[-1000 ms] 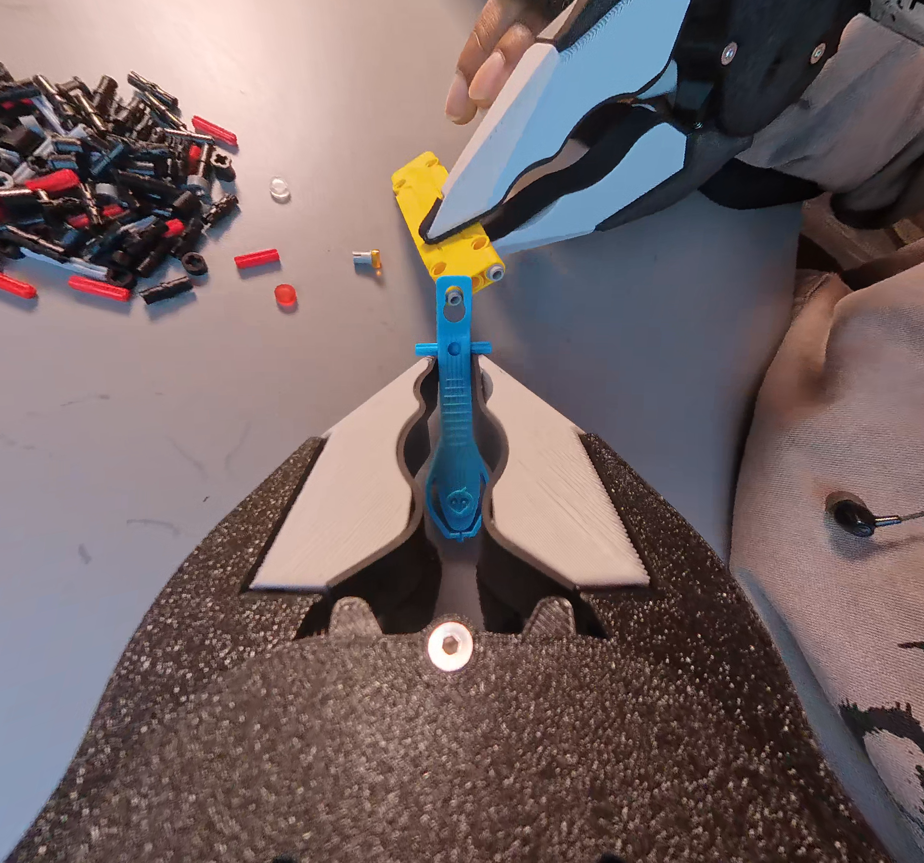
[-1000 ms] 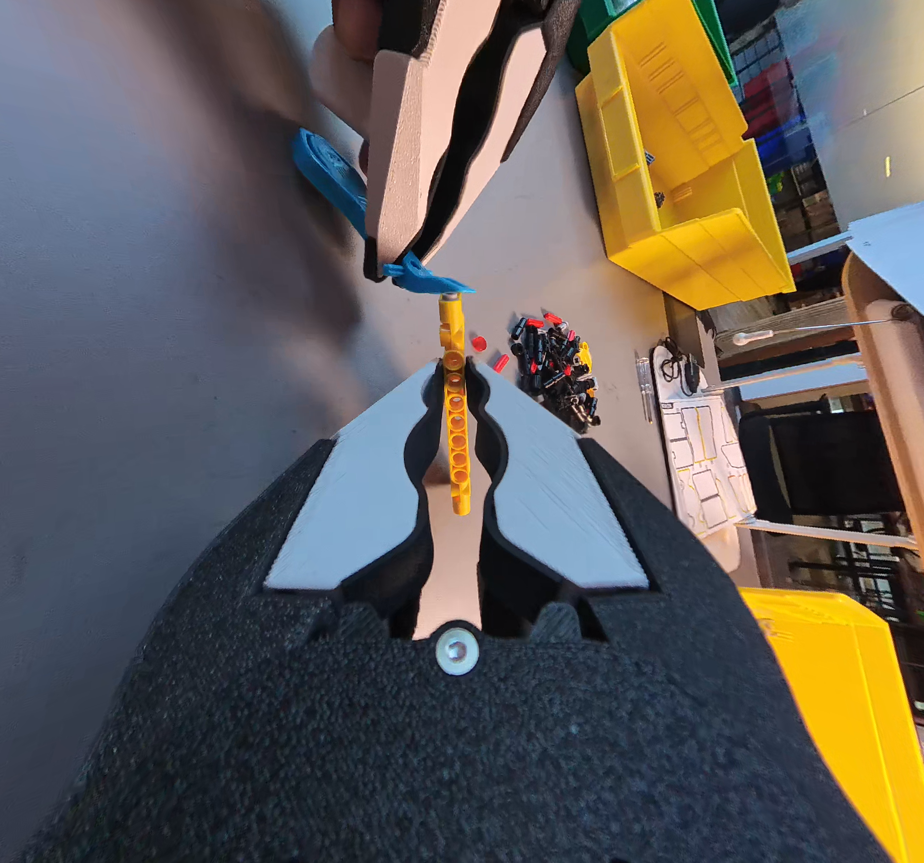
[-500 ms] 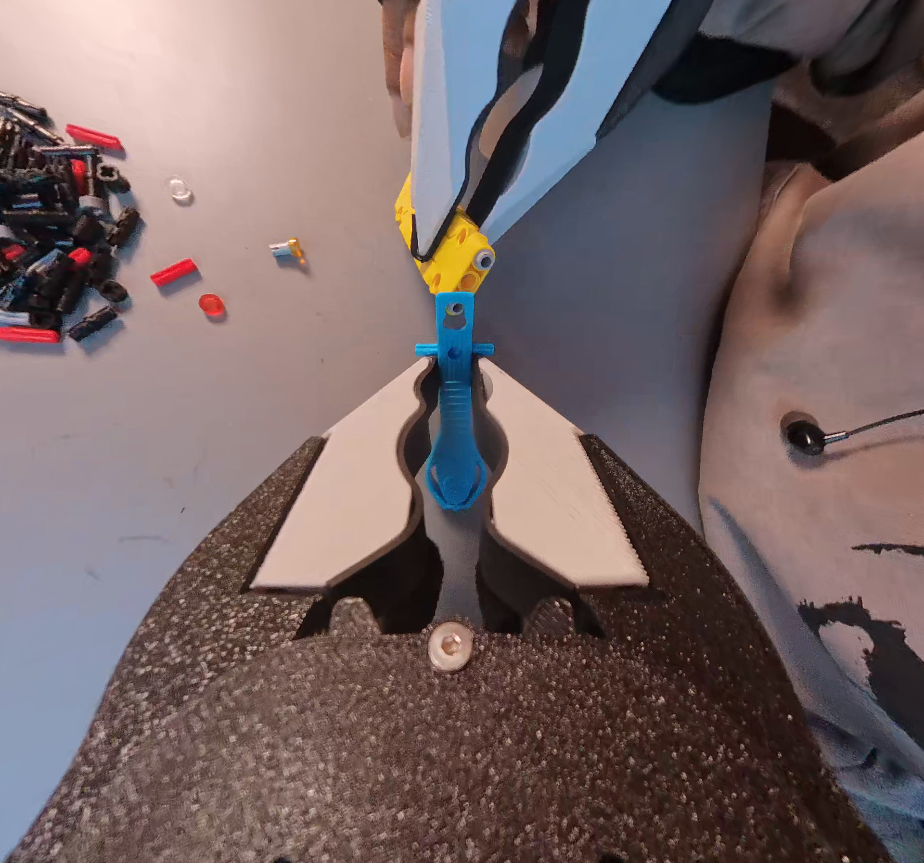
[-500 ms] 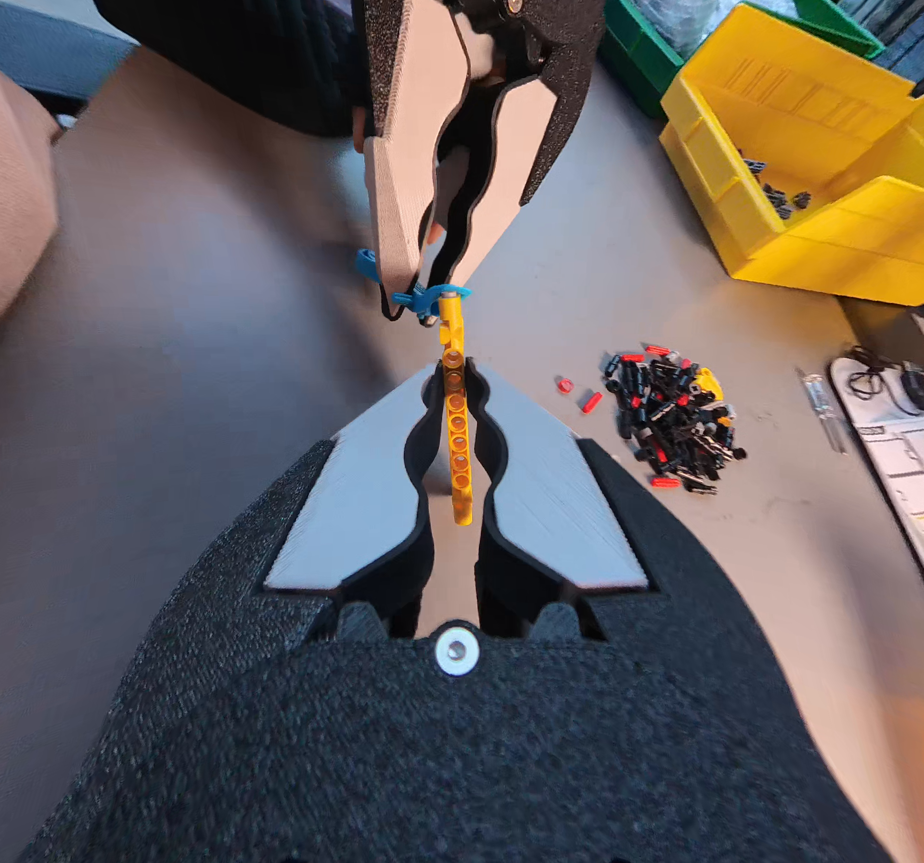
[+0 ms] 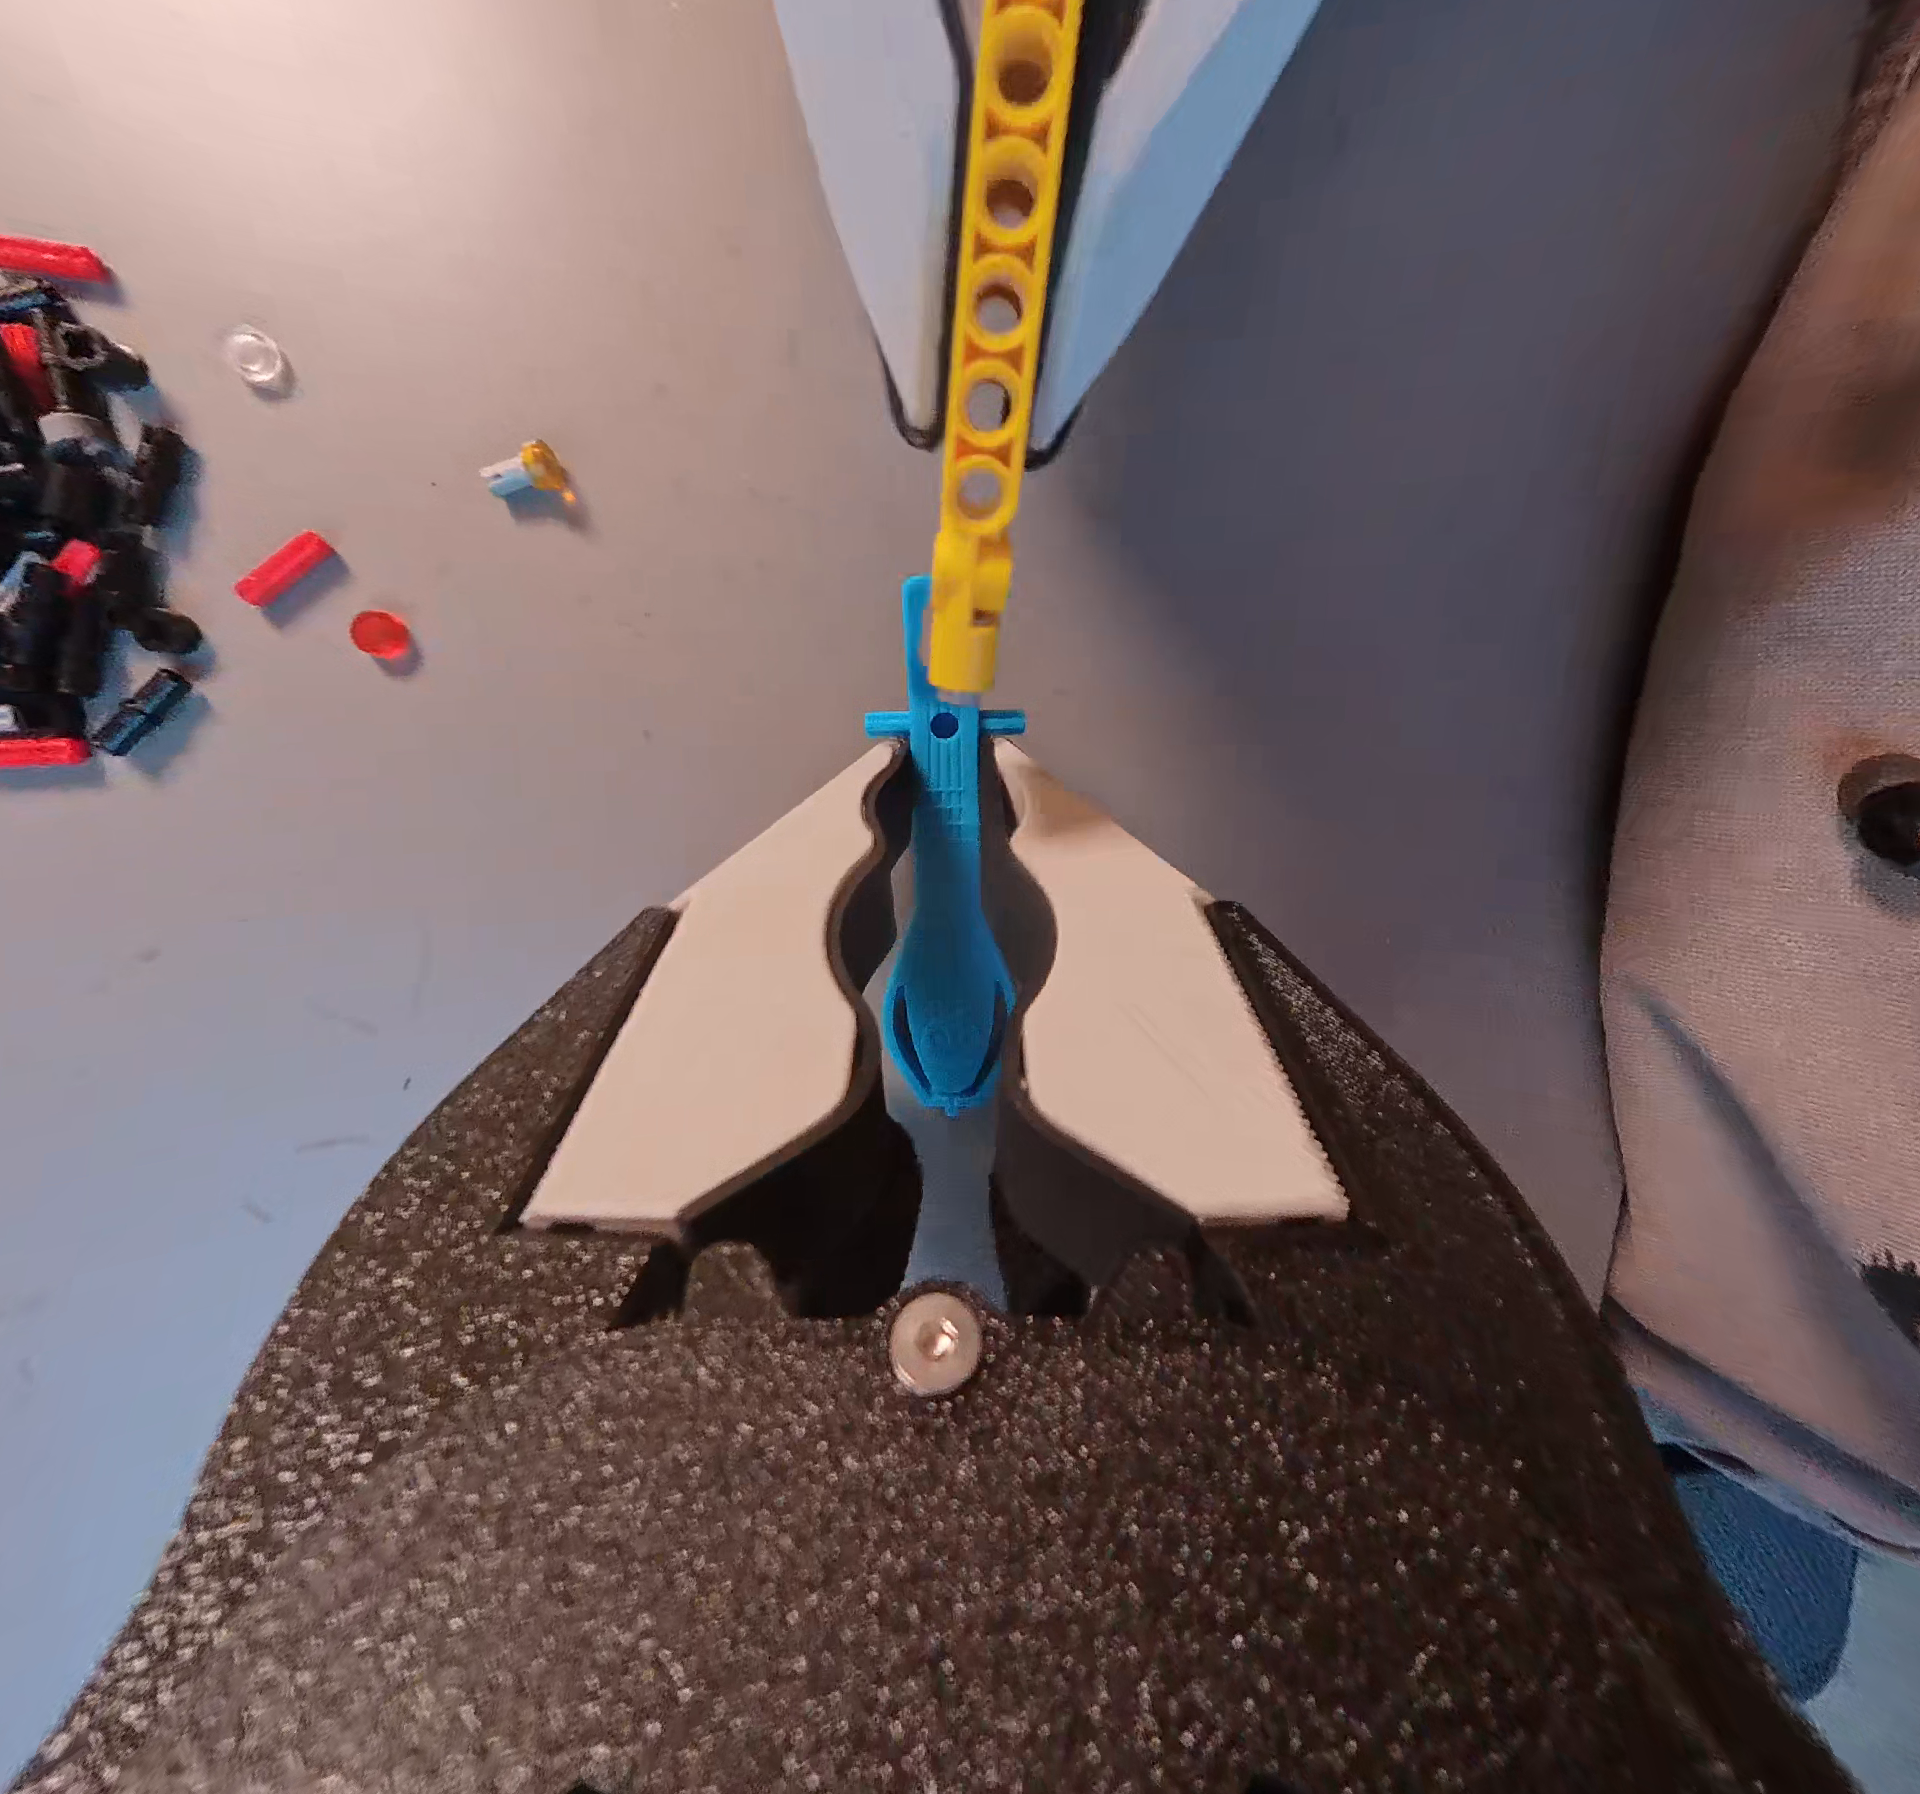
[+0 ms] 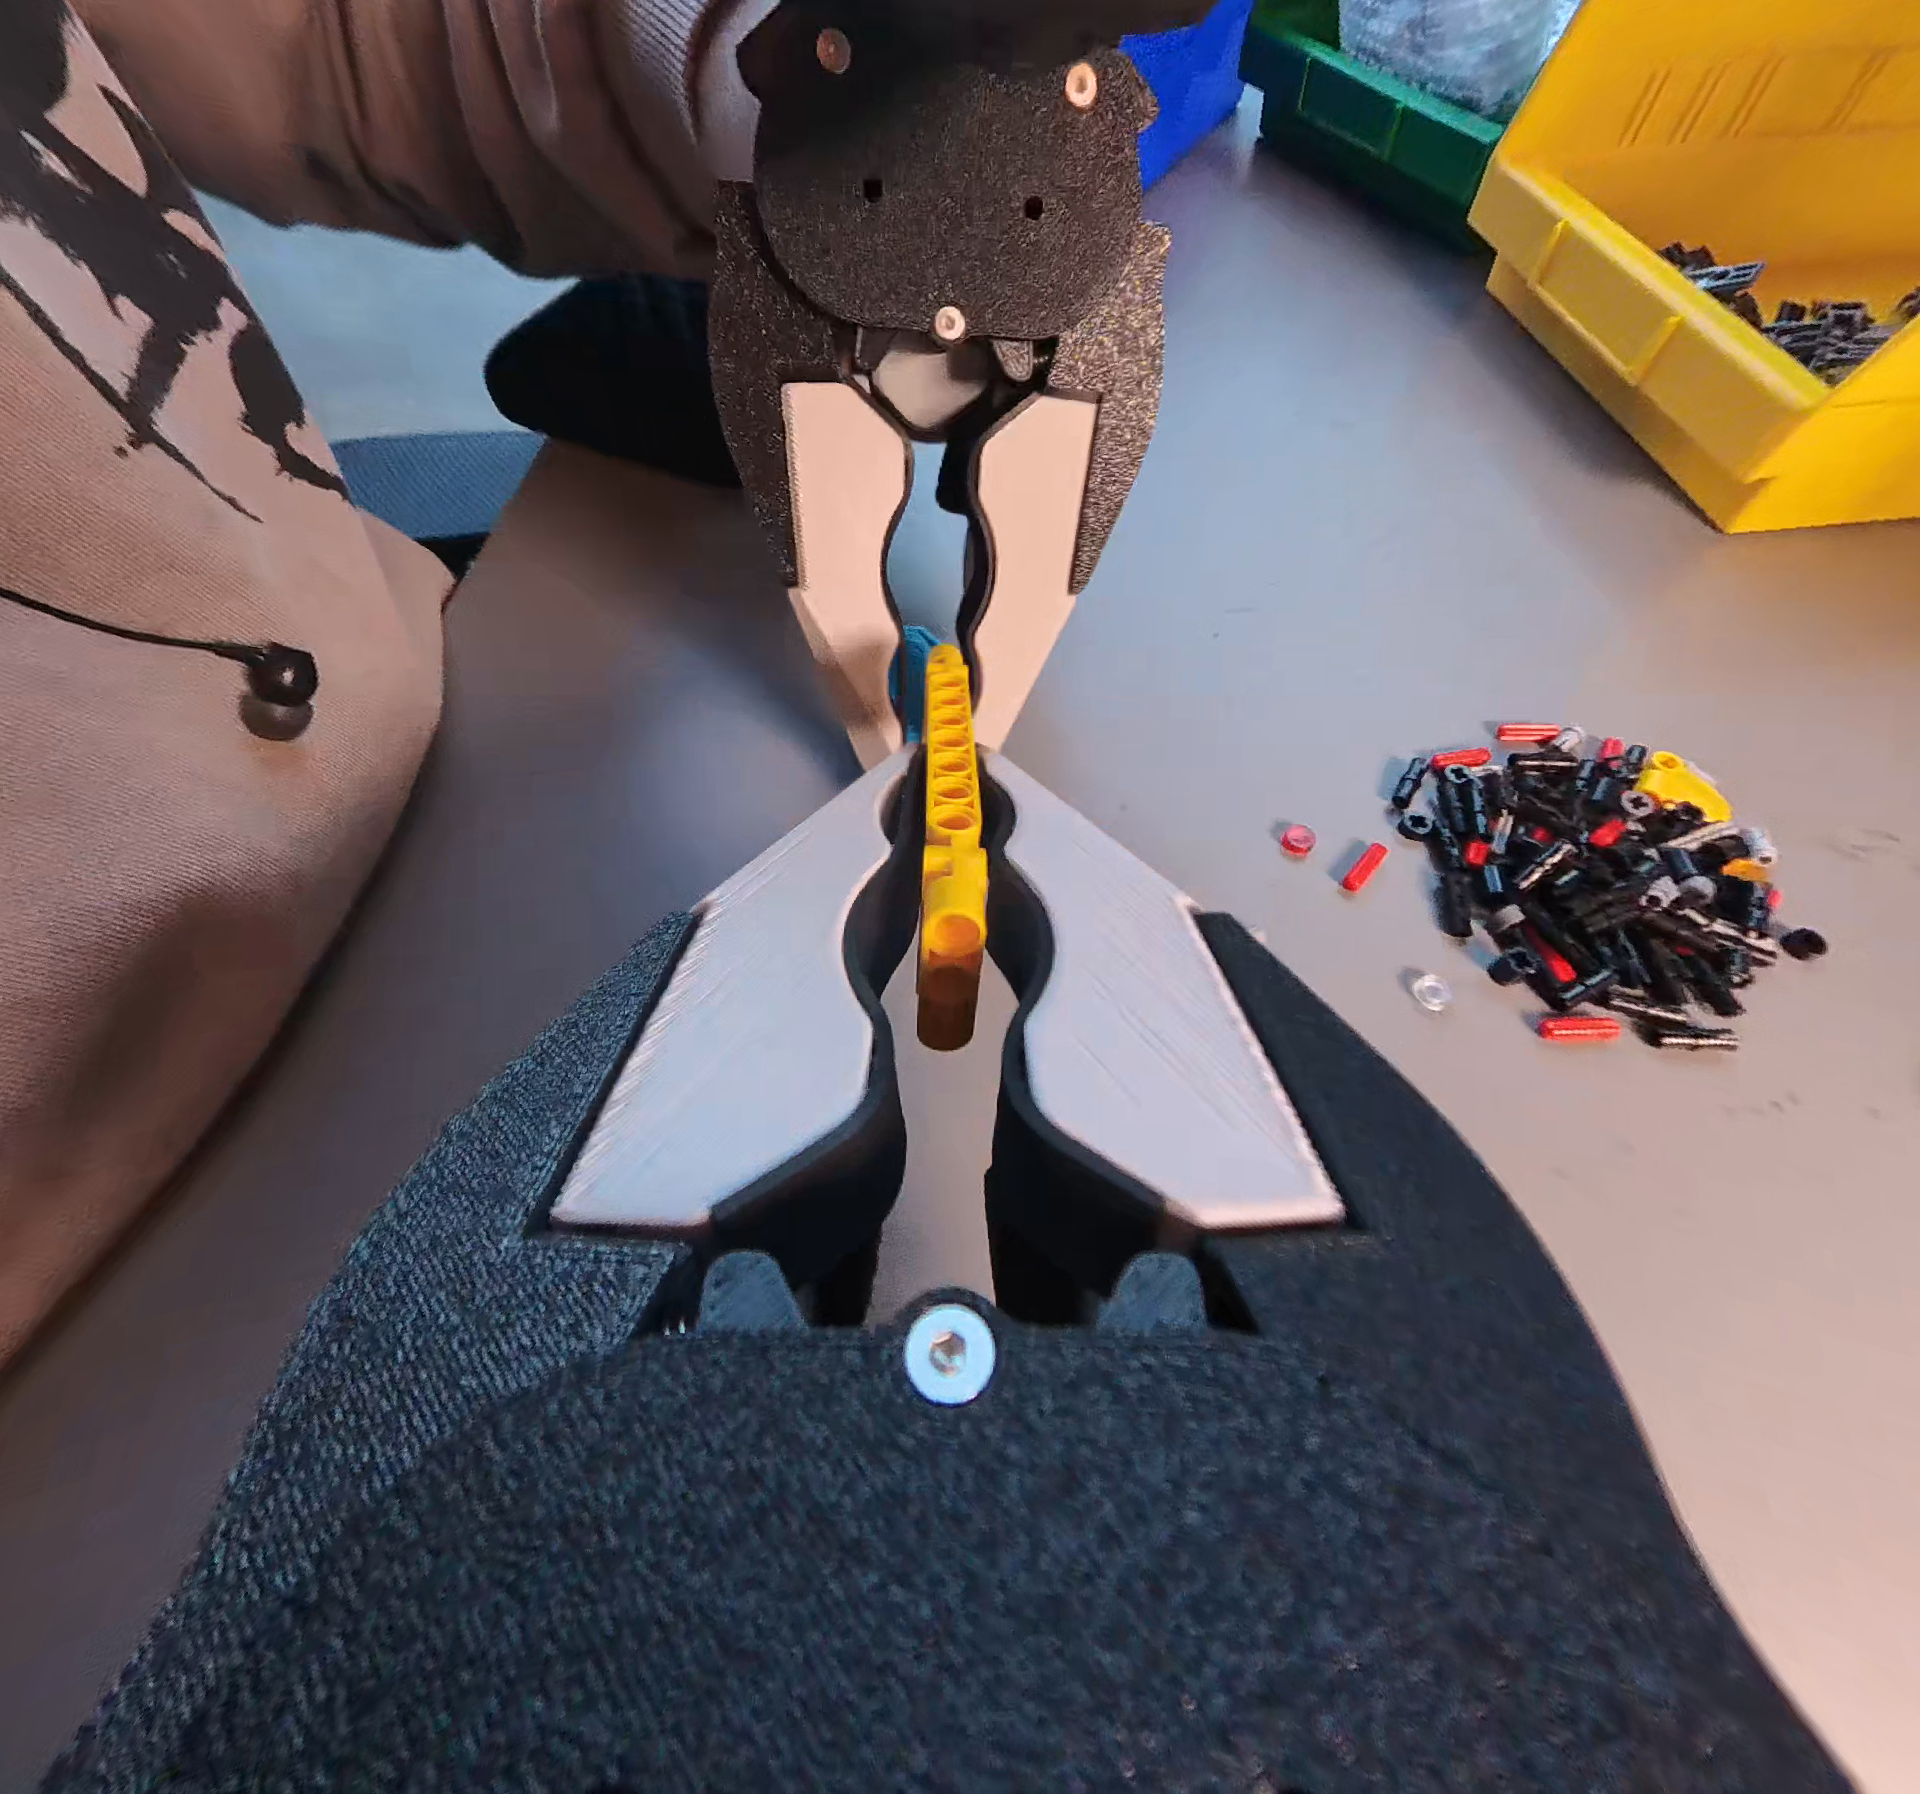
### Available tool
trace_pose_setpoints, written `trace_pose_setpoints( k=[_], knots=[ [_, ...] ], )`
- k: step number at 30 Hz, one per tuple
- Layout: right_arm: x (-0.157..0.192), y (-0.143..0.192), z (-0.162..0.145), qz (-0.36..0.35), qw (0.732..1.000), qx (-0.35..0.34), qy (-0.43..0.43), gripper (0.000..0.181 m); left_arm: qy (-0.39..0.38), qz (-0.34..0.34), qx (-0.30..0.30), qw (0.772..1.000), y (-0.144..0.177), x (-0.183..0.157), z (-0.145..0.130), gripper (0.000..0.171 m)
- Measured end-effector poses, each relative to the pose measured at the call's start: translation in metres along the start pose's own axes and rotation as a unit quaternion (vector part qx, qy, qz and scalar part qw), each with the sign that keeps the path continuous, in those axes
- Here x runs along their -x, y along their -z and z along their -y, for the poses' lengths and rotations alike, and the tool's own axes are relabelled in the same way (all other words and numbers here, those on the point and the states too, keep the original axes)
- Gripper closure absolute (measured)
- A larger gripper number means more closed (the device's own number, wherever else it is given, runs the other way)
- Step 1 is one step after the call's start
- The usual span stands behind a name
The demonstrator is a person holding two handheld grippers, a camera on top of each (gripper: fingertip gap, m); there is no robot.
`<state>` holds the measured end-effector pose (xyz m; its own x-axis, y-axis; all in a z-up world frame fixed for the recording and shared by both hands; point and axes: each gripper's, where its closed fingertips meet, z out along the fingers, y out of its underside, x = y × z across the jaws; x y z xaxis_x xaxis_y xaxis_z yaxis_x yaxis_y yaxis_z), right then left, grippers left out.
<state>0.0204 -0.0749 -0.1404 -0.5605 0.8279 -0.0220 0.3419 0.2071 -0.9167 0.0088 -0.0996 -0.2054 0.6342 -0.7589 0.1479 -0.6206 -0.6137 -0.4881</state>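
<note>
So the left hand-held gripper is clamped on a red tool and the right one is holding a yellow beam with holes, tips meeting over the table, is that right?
Not quite: the tool in the left hand-held gripper is blue, not red, as the left wrist view shows. The rest holds: the right hand-held gripper grips the yellow beam with holes, tips meeting over the table.

Soft, even indoor light falls on the grey bench (image 5: pixel 520 134), brightest at the upper left of the left wrist view; shadows under the small parts are short and faint. Wide-angle bending stretches the edges. The near yellow beam (image 5: pixel 1013 186) looks slightly blurred, perhaps from motion.
</note>
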Motion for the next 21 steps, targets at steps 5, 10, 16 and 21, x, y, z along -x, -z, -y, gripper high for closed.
trace_pose_setpoints(
  k=[5, 10, 16, 21],
  knots=[
    [-0.011, 0.004, -0.003, -0.009, 0.999, -0.004, -0.034, 0.176, 0.031, 0.010, -0.043, 0.999, -0.002, 0.010, 0.004, 0.160],
    [-0.020, 0.002, -0.028, -0.026, 0.997, 0.053, -0.045, 0.175, 0.033, 0.027, -0.078, 0.996, -0.002, 0.013, 0.005, 0.156],
    [-0.021, 0.001, -0.035, -0.034, 0.996, 0.073, -0.036, 0.176, 0.021, 0.041, -0.146, 0.988, 0.030, 0.014, 0.003, 0.146],
    [-0.020, 0.008, -0.013, -0.021, 0.998, 0.016, -0.062, 0.175, 0.043, 0.017, -0.177, 0.983, 0.050, 0.009, -0.015, 0.140]
  ],
)
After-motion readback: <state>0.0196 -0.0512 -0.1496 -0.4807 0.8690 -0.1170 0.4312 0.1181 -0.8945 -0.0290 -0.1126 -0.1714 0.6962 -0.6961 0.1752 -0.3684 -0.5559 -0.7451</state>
